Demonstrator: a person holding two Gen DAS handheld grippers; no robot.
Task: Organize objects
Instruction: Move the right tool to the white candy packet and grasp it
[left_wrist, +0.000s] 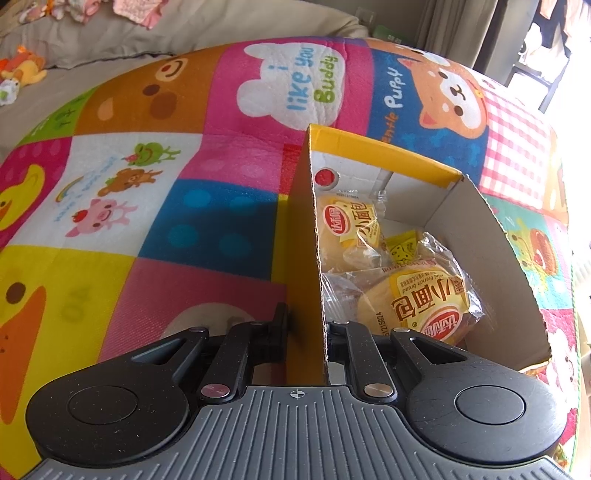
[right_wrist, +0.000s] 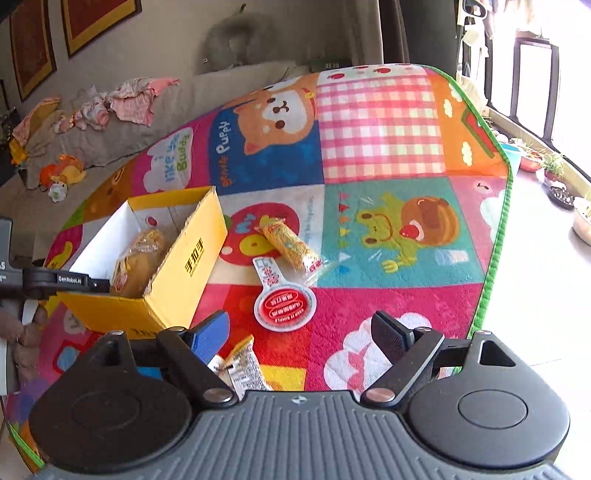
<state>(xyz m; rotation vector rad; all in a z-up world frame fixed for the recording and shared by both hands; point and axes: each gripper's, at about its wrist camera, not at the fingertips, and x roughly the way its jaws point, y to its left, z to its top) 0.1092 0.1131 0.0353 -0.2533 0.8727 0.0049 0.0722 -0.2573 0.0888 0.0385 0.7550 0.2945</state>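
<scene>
Cardboard fills the middle of your left wrist view: the yellow box (left_wrist: 306, 258) stands open-topped on the cartoon play mat (left_wrist: 147, 184), and your left gripper (left_wrist: 306, 332) is clamped on its near-left wall, one finger outside on the mat side and the other inside the box. Inside lie wrapped mini breads: one bread packet (left_wrist: 417, 302) low in the frame just beyond the inner finger, and a second bread packet (left_wrist: 347, 225) farther up against the left wall, with a small yellow packet between them.

In your right wrist view the same box sits at centre left, with your left gripper reaching in from the left edge and gripping its near corner; your hand (right_wrist: 26, 332) shows at the lower left edge. Your right gripper (right_wrist: 299, 332) holds nothing, its jaws spread wide over the mat, the blue-padded finger at lower left and the black one at lower right. A small snack packet (right_wrist: 242, 365) lies on the mat just beside the blue finger, low in the frame; you cannot tell whether it touches. Above the gap lies a red and white paddle-shaped package (right_wrist: 284, 299), and beyond that, near the centre, a long orange snack pack (right_wrist: 290, 243) lies at an angle to the right of the box.
</scene>
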